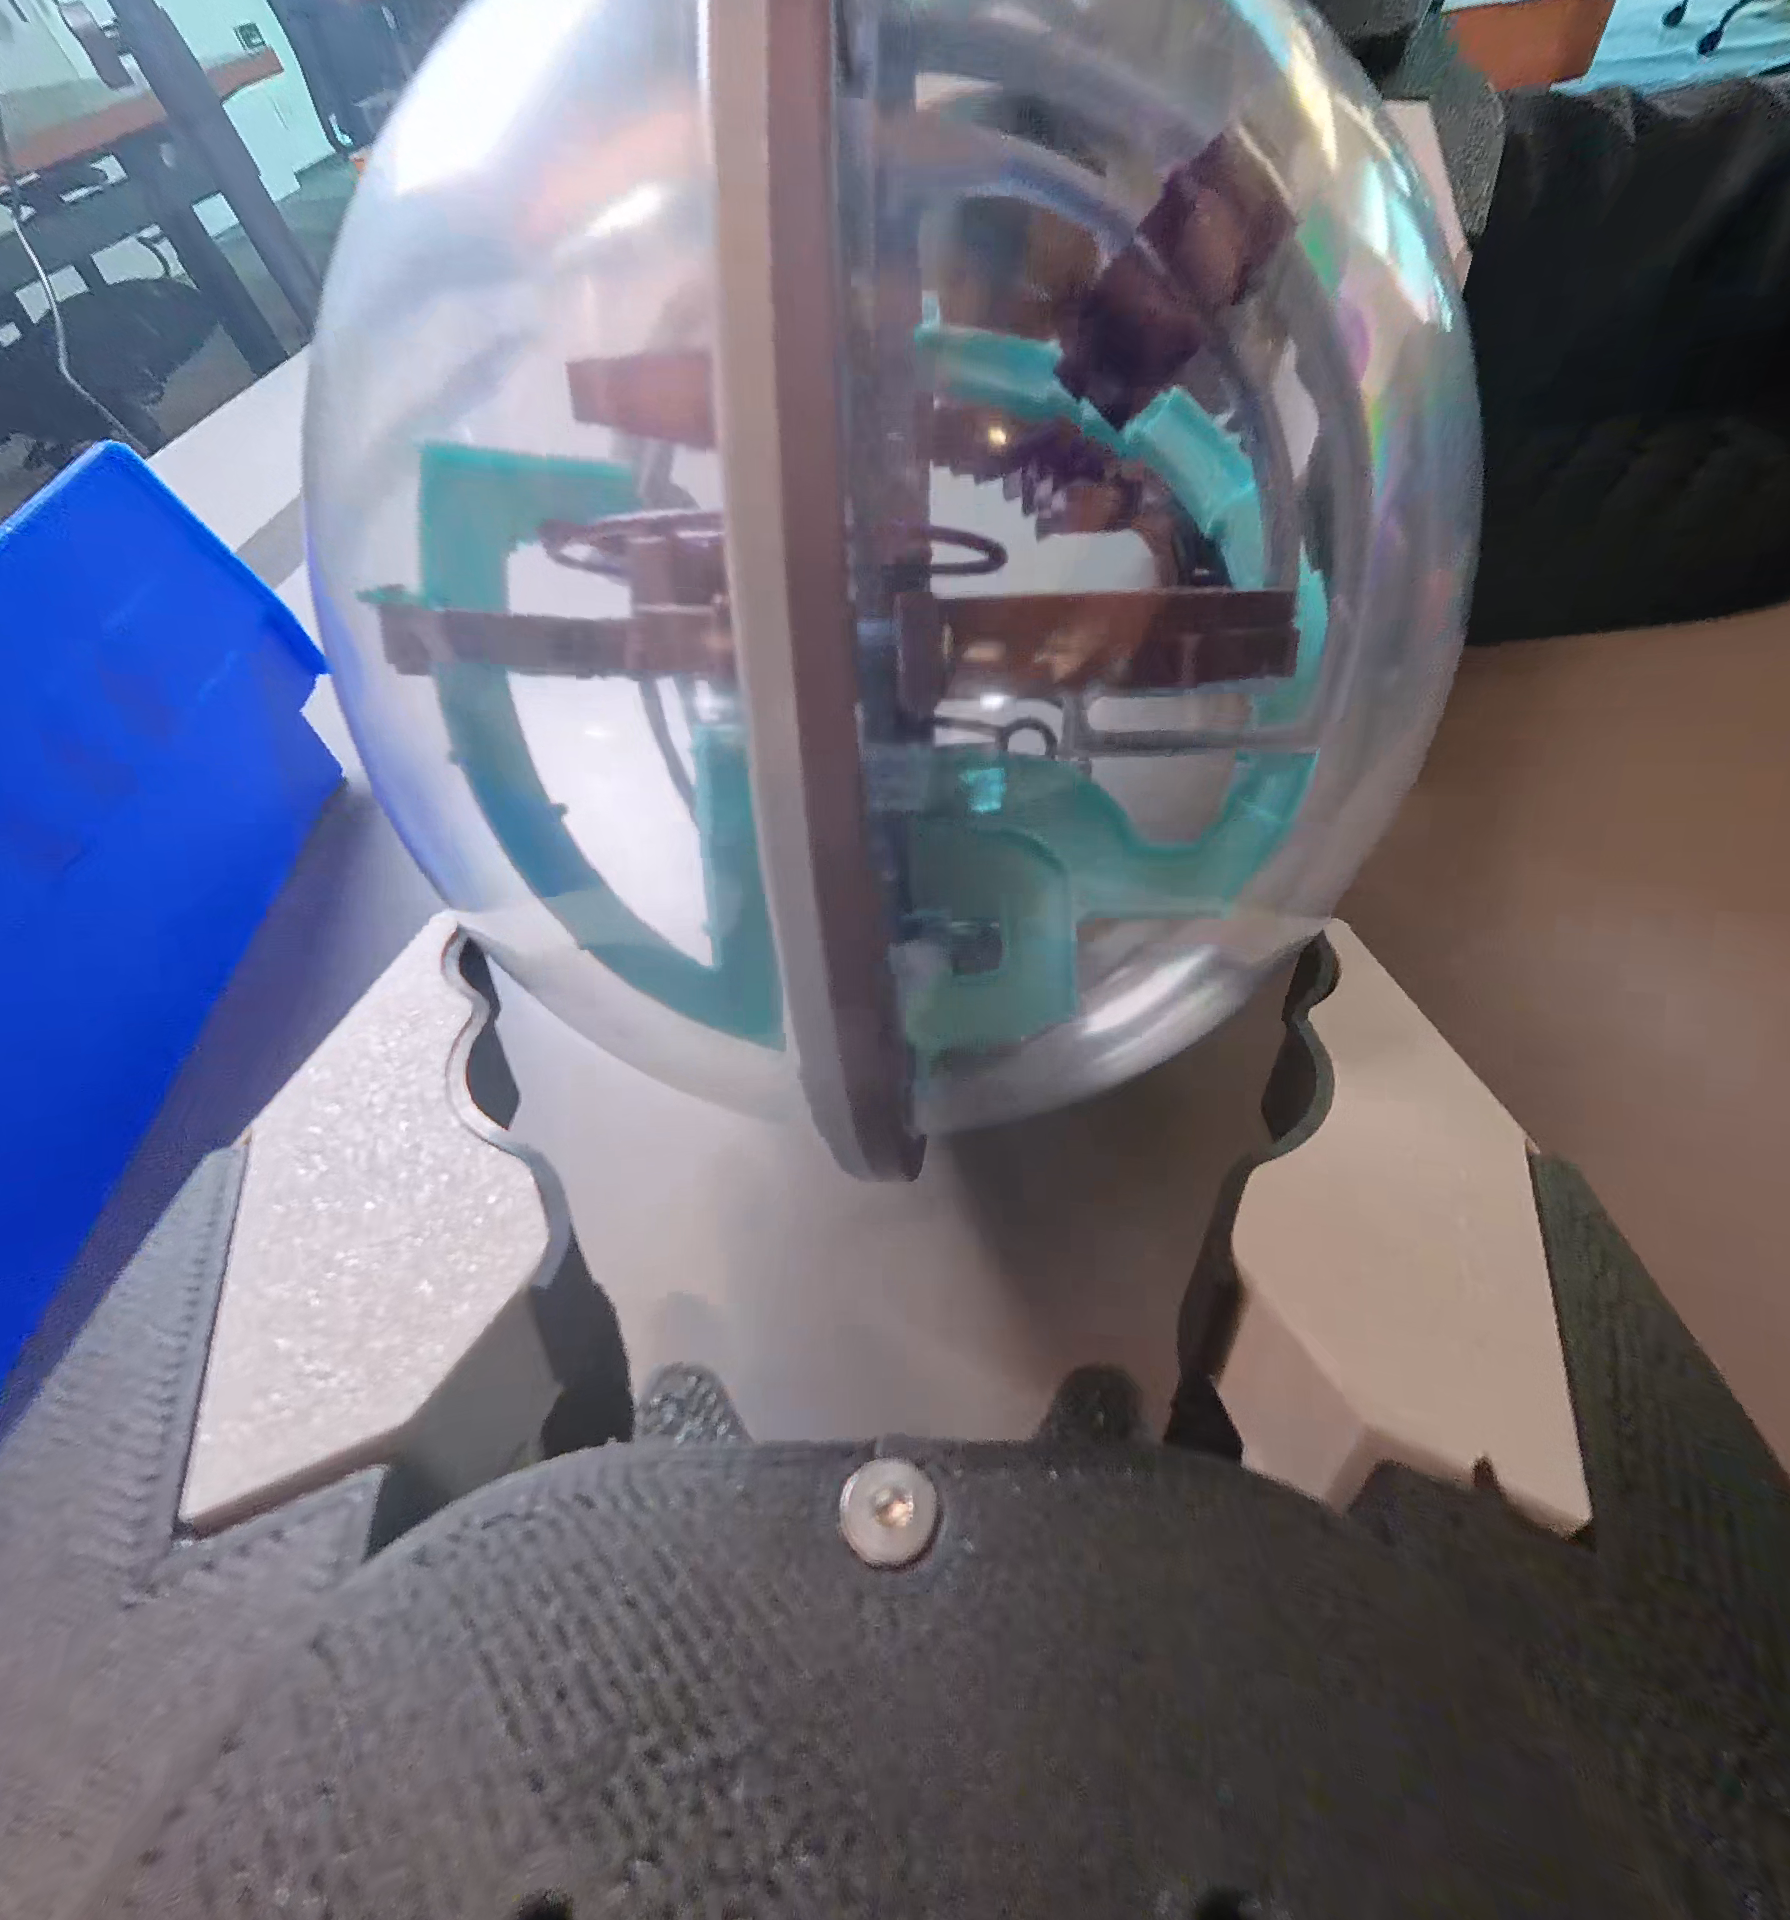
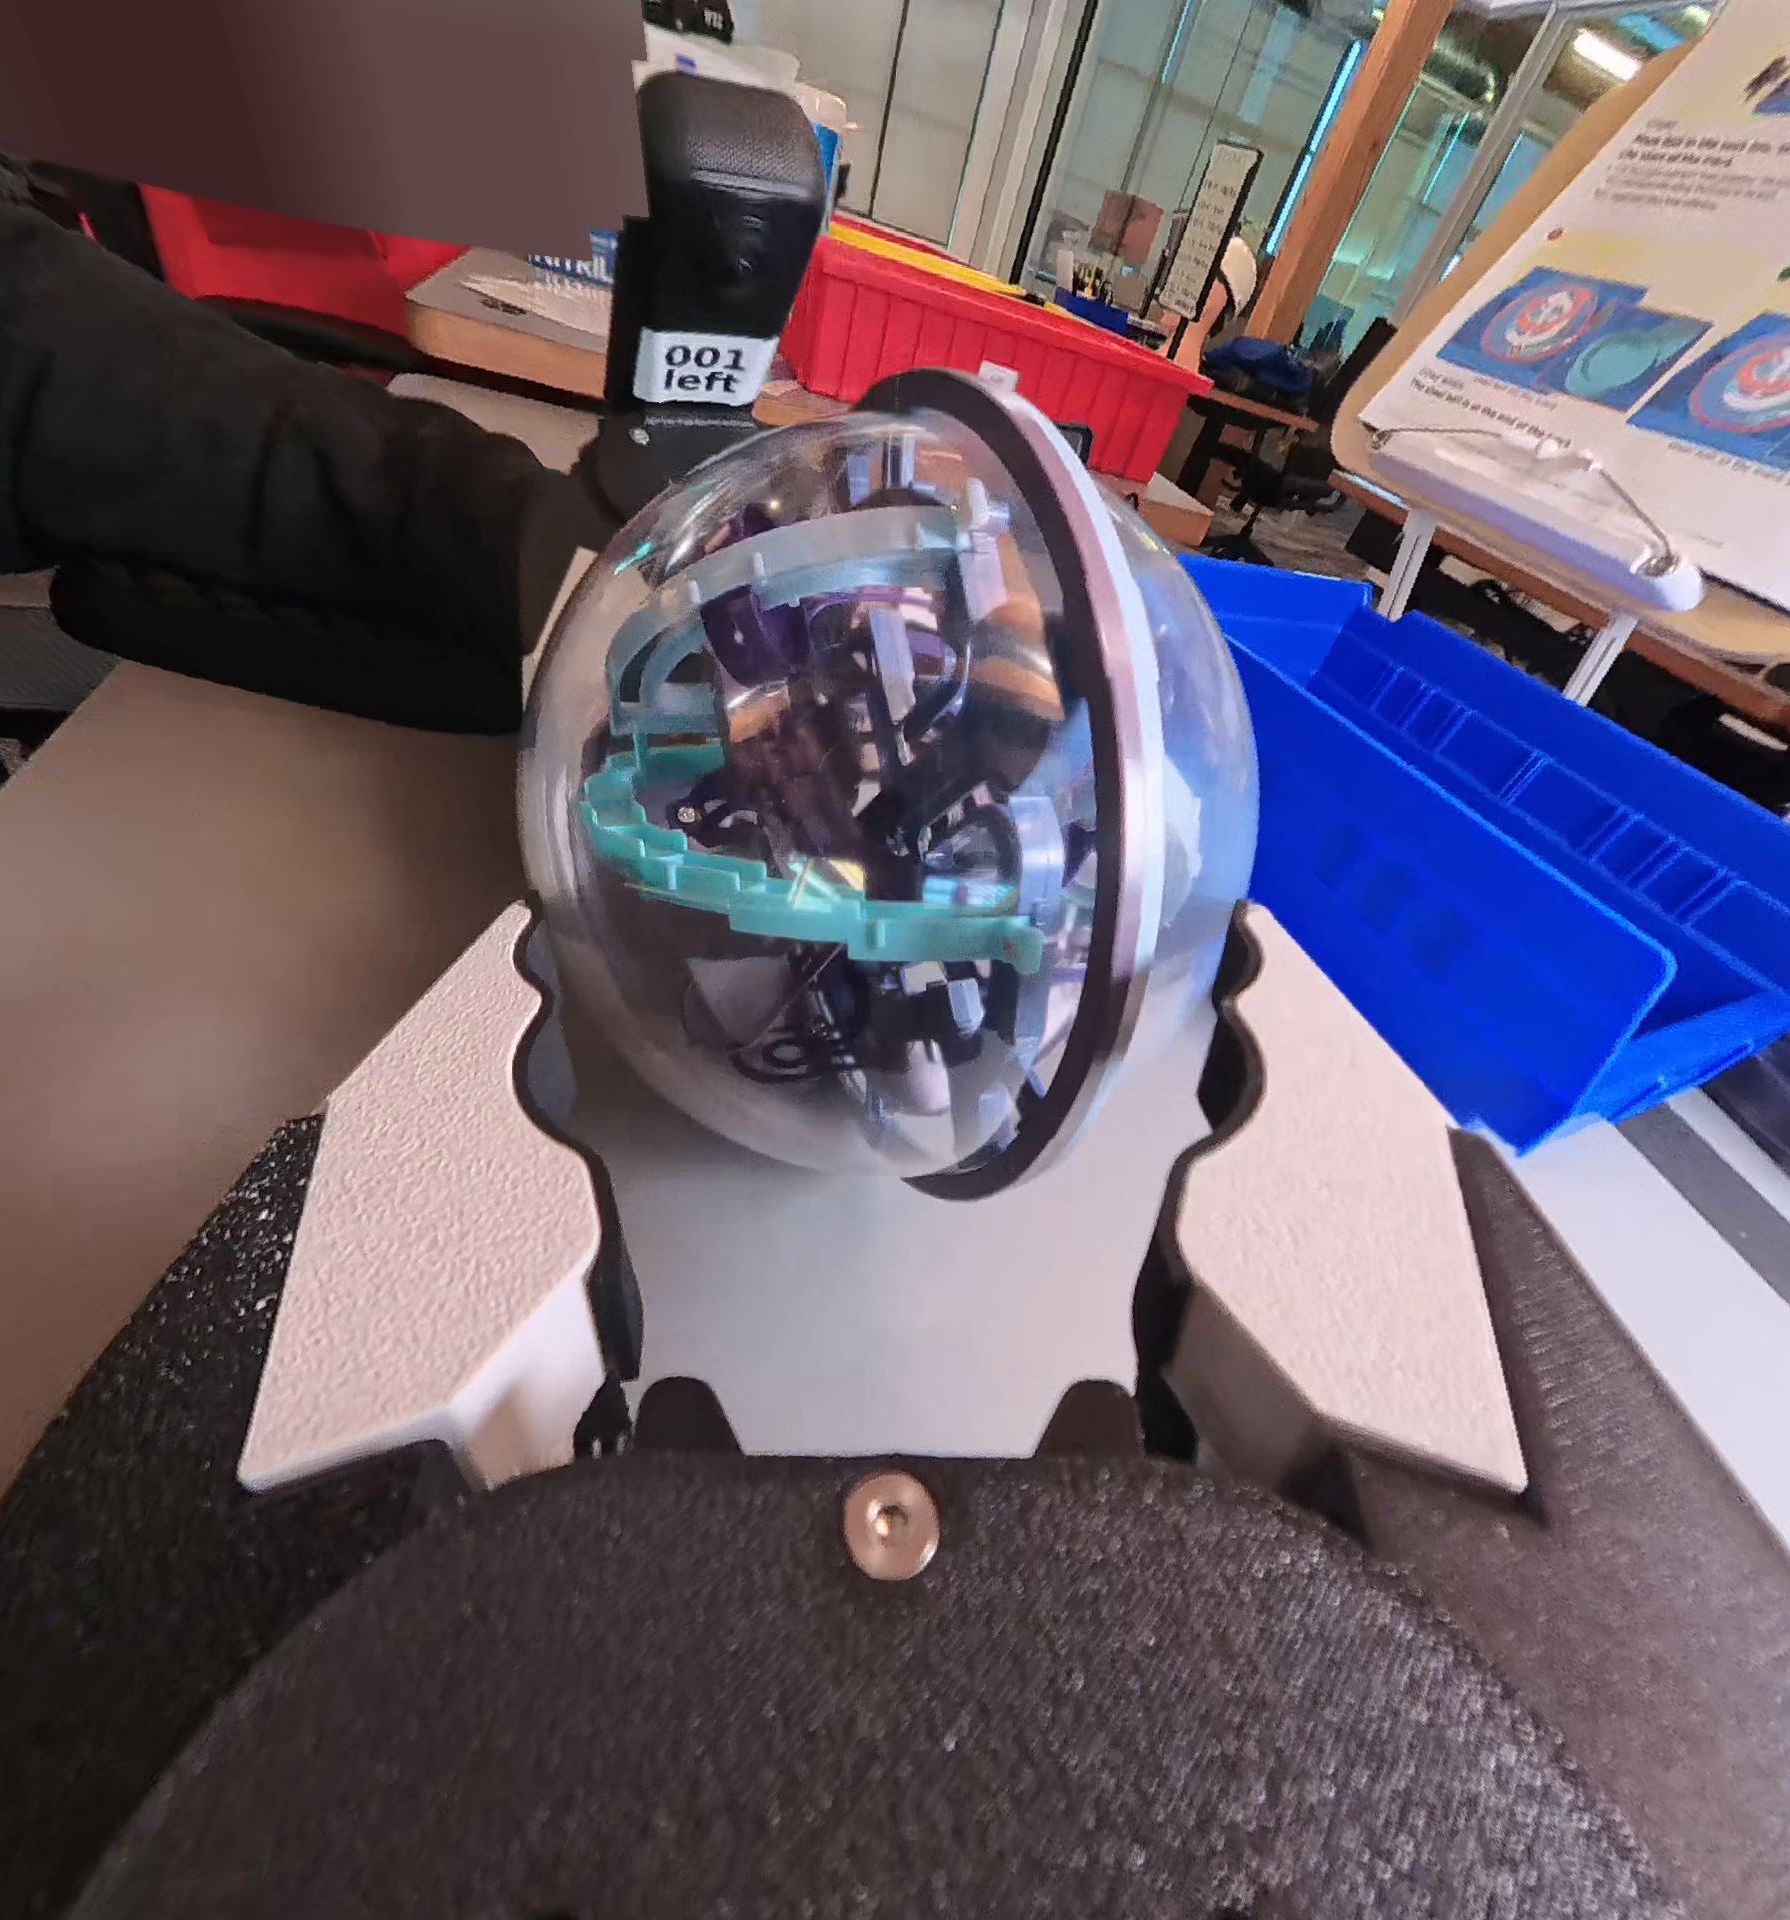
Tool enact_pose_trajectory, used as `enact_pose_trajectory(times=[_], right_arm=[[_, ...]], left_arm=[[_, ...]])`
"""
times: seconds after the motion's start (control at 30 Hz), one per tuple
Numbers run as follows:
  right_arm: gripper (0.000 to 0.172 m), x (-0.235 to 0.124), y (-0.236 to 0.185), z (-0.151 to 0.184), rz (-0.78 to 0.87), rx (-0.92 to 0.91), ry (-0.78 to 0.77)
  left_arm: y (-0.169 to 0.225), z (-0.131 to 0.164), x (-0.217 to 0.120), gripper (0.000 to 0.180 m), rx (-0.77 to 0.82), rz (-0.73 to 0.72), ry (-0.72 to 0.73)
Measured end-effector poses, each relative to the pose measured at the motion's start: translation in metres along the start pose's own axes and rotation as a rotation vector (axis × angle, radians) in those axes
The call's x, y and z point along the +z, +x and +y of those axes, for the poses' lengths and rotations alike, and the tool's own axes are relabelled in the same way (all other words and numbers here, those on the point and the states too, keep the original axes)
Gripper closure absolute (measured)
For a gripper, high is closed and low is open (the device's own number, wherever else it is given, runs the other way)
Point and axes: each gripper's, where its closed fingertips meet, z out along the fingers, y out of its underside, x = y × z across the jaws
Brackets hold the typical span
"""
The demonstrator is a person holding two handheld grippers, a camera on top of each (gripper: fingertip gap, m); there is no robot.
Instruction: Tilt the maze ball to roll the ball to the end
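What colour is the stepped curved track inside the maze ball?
Teal; the stepped track shows best in the right wrist view.

Blue bin [image 2: 1493, 883], red bin [image 2: 974, 322], instruction sheet on stand [image 2: 1639, 312], tan tabletop [image 2: 195, 883]

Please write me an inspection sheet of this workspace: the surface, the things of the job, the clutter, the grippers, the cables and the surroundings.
Surface: pale table, bare where it shows.
Job's things: clear maze ball with teal and dark tracks inside and a dark seam ring; lifted off the table. A small shiny ball sits by the teal track.
Clutter: blue bin beside the maze ball; red bin behind.
Grippers: left hand-held gripper and right hand-held gripper each have their fingertips against the maze ball, from opposite sides.
Cables: thin cables hang by the far desks.
Surroundings: black sleeve, an instruction sheet on a clipboard, glass partitions.
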Motion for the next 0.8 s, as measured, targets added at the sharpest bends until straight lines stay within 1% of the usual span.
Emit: enact_pose_trajectory(times=[0.13, 0.27, 0.5, 0.8], right_arm=[[0.048, 0.000, 0.001, 0.006, 0.000, 0.018, -0.039], [0.048, 0.002, 0.001, 0.017, -0.005, 0.012, -0.088], [0.048, 0.002, 0.000, 0.020, -0.022, 0.066, -0.088], [0.048, 0.004, -0.001, 0.028, -0.044, 0.118, -0.116]], left_arm=[[-0.002, -0.005, -0.002, 0.035, 0.025, -0.018, 0.022], [-0.004, -0.012, -0.007, 0.036, 0.110, -0.061, 0.040], [-0.002, -0.017, -0.009, 0.037, 0.070, -0.038, 0.066], [-0.002, -0.025, -0.012, 0.039, 0.056, -0.029, 0.106]])
